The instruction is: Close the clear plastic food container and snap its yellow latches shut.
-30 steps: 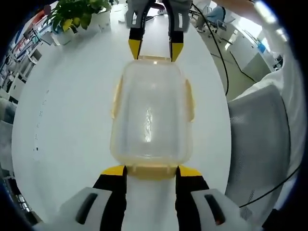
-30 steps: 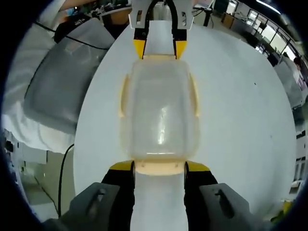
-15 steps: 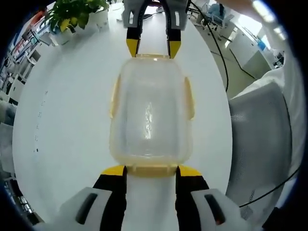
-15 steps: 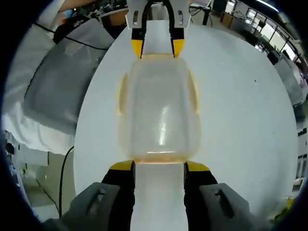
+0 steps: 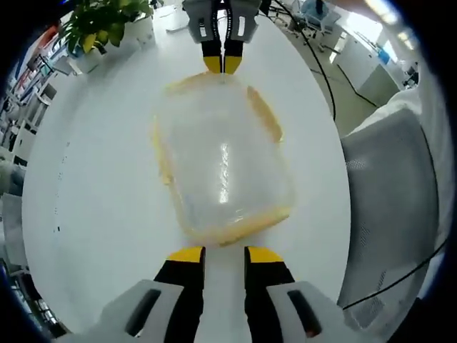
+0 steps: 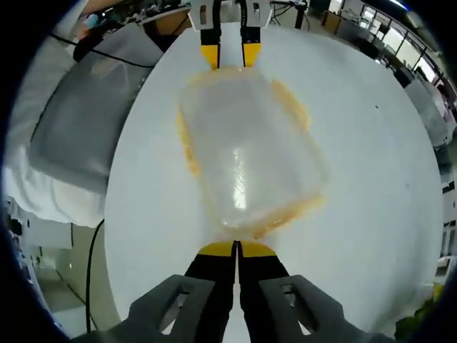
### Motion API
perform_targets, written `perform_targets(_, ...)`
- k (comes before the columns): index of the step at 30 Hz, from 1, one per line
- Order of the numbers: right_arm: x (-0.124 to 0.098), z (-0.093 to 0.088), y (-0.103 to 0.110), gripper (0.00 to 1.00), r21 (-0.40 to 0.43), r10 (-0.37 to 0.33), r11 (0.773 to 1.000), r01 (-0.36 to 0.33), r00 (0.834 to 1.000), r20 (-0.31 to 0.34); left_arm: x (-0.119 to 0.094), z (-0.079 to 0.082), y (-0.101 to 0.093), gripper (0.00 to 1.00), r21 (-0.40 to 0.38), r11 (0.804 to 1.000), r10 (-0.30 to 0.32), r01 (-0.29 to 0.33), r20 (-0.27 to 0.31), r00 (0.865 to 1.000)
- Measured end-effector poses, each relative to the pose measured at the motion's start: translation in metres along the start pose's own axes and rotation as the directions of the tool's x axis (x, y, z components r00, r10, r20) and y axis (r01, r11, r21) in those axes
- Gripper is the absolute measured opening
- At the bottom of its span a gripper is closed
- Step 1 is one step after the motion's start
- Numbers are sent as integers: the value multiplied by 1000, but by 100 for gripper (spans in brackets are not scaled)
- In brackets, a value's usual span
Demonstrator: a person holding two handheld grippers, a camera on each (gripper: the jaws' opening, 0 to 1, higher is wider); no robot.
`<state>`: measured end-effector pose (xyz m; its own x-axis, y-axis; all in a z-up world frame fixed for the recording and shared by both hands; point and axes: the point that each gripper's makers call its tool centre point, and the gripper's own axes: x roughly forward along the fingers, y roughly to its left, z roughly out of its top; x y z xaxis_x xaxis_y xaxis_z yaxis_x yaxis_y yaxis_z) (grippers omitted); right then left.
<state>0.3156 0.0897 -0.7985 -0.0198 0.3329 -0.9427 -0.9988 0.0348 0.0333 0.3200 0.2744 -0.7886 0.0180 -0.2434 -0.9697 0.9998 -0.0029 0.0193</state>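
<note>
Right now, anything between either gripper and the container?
Nothing visible. Only bare white table lies between the left gripper and the container, and likewise between the right gripper and the container's near end, where it sits skewed.

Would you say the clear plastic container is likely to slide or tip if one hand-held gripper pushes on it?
The container looks empty, so probably light. It sits on a smooth white table, so it may well slide or swivel rather than tip. It is low and broad, which also makes tipping unlikely.

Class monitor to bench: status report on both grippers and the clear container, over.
Left gripper slightly open, off the container. Right gripper shut, just short of it. Container lid on, sitting skewed on white table. Nothing blocking.
</note>
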Motion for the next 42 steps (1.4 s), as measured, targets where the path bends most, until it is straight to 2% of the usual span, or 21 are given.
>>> perform_targets(3,1,-1,-2,0,-5,-8,1000,8,1000,-7,-3,-2,2,16,-18,1000,7,-7,5,1000)
perform_targets(9,-3,-7,-5,5,35,-14,999,15,1000,-21,-15,-7,4,20,-128,992,4,0,31,1000)
perform_targets(12,-5,-9,-7,5,44,-22,999,23,1000,-22,-17,-10,3,23,-151,988,0,6,37,999)
perform_targets(19,-8,-10,-9,9,72,-30,997,32,999,-26,-18,-14,2,25,-251,968,1,9,43,999)
perform_targets(21,-9,-12,-11,11,82,-35,996,37,999,-30,-19,-17,3,28,-279,960,2,8,33,999)
perform_targets(24,-10,-14,-13,16,97,-40,994,43,999,-36,-19,-16,-7,37,-383,921,-48,66,56,997)
perform_targets(25,-10,-14,-14,16,103,-41,994,44,999,-35,-20,-18,-7,38,-443,894,-48,64,49,998)
perform_targets(27,-11,-15,-16,16,112,-46,992,50,998,-38,-23,-25,-7,41,-565,823,-55,59,25,998)
perform_targets(28,-11,-16,-19,16,116,-58,991,62,998,-39,-24,-25,-6,43,-596,801,-52,61,33,998)
perform_targets(29,-12,-16,-21,17,122,-65,990,69,997,-40,-26,-23,-8,43,-651,755,-55,80,58,997)
perform_targets(31,-13,-15,-26,18,143,-83,986,88,996,-39,-28,-12,-15,43,-724,672,-83,155,134,988)
perform_targets(32,-14,-15,-31,18,145,-102,984,107,994,-36,-30,-5,-18,43,-732,649,-99,206,187,977)
perform_targets(33,-14,-14,-35,19,153,-119,981,123,992,-34,-33,6,-23,43,-753,597,-112,276,263,958)
perform_targets(34,-16,-13,-39,20,167,-134,976,137,991,-30,-34,9,-25,43,-790,536,-116,298,281,953)
perform_targets(35,-17,-12,-41,20,179,-141,973,143,990,-25,-35,13,-24,44,-822,467,-104,326,315,943)
perform_targets(36,-18,-11,-42,21,190,-144,971,145,989,-19,-35,15,-21,45,-835,436,-84,334,332,939)
perform_targets(37,-21,-9,-46,21,210,-153,966,152,988,-14,-36,17,-19,45,-853,392,-62,346,351,934)
perform_targets(39,-24,-5,-51,20,222,-177,960,171,984,3,-36,20,-23,44,-874,316,-64,369,368,927)
perform_targets(40,-26,-3,-54,20,241,-186,954,179,983,7,-36,22,-23,41,-868,312,-57,387,390,919)
perform_targets(41,-27,-2,-57,19,275,-194,944,183,981,13,-35,24,-19,40,-875,288,-20,388,400,916)
perform_targets(42,-28,0,-58,18,294,-194,939,180,981,18,-35,26,-18,40,-887,227,-2,402,412,911)
